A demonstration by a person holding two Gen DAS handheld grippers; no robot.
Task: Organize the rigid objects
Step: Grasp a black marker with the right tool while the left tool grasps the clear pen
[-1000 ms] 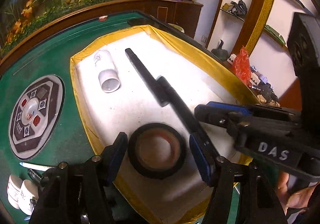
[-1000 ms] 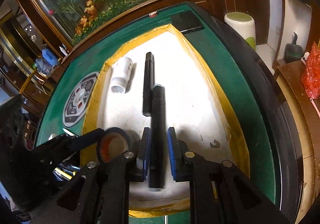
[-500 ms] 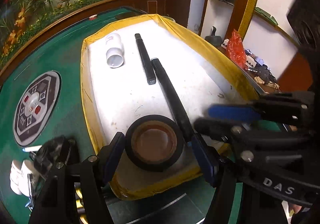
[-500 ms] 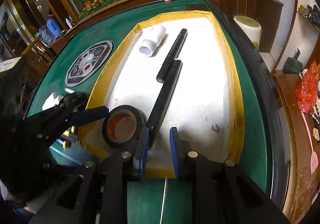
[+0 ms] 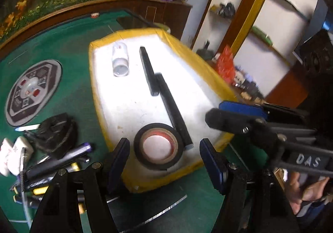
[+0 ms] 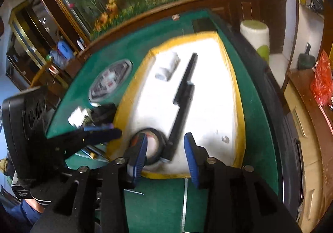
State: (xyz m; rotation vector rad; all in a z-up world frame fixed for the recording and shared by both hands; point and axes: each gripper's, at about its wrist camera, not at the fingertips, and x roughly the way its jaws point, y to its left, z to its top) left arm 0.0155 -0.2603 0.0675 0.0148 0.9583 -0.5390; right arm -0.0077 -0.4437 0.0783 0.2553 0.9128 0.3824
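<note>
**A:** What did the left wrist view give you?

**B:** I saw my left gripper (image 5: pixel 164 162) with its jaws spread wide and holding nothing; the black tape roll (image 5: pixel 159 146) lay flat on the white board (image 5: pixel 129 108) in the gap, clear of both pads. The long black marker (image 5: pixel 171 108) lay with its near end just beside the roll and its long axis running away from me, tilted up-left. The second black marker (image 5: pixel 148 70) lay farther off, roughly in line, its near end overlapping beside the first's far end. A white bottle (image 5: pixel 120 60) lay on its side to their left, cap end toward me.

**A:** And the right wrist view?

**B:** My right gripper (image 6: pixel 165 155) had just been opening, jaws part-way apart, empty. The long marker (image 6: pixel 180 116) rested on the board ahead, its near end between the pads in the picture but untouched, pointing away, up-right.
</note>
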